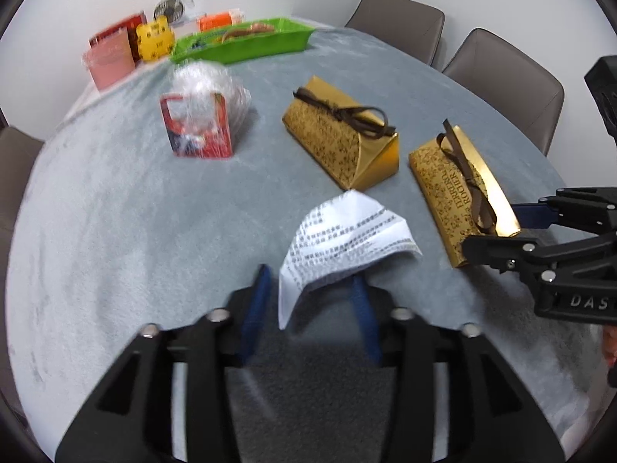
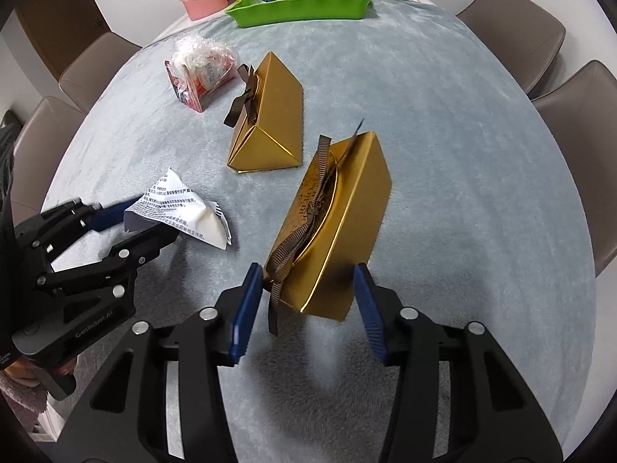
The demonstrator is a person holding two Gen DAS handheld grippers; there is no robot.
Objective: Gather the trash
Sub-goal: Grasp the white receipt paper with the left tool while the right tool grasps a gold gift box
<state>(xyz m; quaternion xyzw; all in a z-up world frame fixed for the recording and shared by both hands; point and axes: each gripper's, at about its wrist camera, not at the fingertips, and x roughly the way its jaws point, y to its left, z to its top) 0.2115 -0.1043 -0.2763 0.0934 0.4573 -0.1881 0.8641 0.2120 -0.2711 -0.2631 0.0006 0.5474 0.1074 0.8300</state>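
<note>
A crumpled printed paper (image 1: 347, 231) lies on the grey-blue tablecloth between the fingers of my left gripper (image 1: 308, 297), which is open around its near edge; it also shows in the right wrist view (image 2: 181, 208). My right gripper (image 2: 306, 289) is open with its fingers either side of the near end of a gold Ferrero Rocher box (image 2: 335, 227) with a brown ribbon; the pads look slightly apart from it. That box also shows in the left wrist view (image 1: 459, 196). A second gold box (image 1: 339, 139) and a red packet in clear plastic (image 1: 200, 119) lie further back.
A green tray (image 1: 246, 40) holding scraps stands at the far end, also in the right wrist view (image 2: 300, 4). Beside it are a pink container (image 1: 110, 58), a yellow bear-shaped item (image 1: 154, 38) and an orange box (image 1: 216, 21). Brown chairs (image 1: 509, 77) ring the table.
</note>
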